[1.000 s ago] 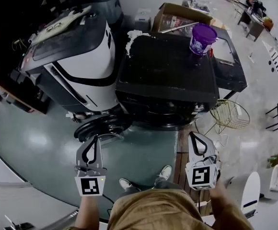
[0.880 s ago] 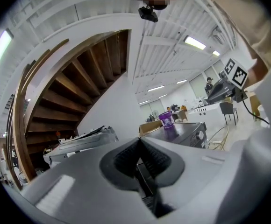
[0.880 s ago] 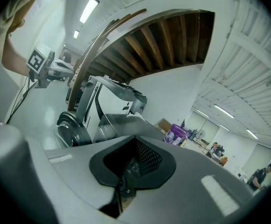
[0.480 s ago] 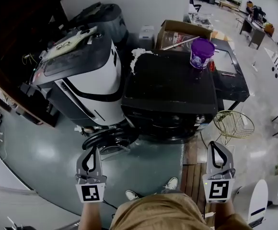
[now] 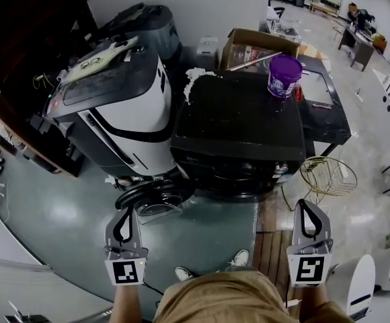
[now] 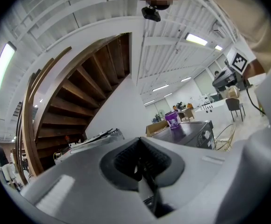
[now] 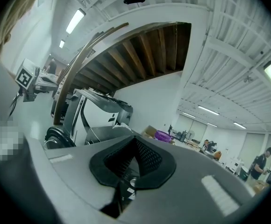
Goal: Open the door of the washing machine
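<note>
The black washing machine stands in the middle of the head view. Its round dark door stands swung out low at the front's left side, and shows again as a round door at the left of the right gripper view. My left gripper hangs just in front of that door, shut and empty, apart from it. My right gripper is off the washer's front right corner, also shut with nothing in it. The left gripper and right gripper both point about level towards the machine.
A purple tub sits on the washer's top. A white-and-black machine stands close on the left, a cardboard box behind, a gold wire basket at the right. A dark wooden staircase fills the far left.
Both grippers have lifted and drawn back a little from the washer, the right one more and towards the right. Both stay shut.
</note>
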Demonstrator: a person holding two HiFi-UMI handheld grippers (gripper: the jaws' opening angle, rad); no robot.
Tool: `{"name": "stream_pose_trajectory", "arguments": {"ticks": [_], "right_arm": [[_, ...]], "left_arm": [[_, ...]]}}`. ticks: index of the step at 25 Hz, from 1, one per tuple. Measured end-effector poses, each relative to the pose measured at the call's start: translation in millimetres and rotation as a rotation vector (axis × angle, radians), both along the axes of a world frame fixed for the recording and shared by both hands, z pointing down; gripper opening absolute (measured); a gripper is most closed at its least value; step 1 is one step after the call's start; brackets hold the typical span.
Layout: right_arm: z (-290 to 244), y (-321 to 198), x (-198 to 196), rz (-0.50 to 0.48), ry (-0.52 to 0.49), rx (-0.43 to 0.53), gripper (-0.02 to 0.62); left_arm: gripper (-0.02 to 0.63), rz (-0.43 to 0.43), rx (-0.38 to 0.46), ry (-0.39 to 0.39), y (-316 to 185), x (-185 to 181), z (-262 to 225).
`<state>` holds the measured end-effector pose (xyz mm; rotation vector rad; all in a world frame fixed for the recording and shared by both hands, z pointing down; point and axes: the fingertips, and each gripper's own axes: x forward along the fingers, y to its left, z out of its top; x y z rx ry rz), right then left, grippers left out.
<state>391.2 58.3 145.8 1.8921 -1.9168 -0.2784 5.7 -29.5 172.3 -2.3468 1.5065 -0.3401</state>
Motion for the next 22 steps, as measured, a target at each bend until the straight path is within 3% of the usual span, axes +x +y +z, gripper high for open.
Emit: {"name": "stream_pose_trajectory", "arguments": {"ticks": [22], "right_arm": [[-0.9, 2.0, -1.4, 0.01, 0.016, -0.006, 0.005]], "left_arm": [[0.06, 0.022, -0.018, -0.004, 1.8, 9.6, 4.7]]}}
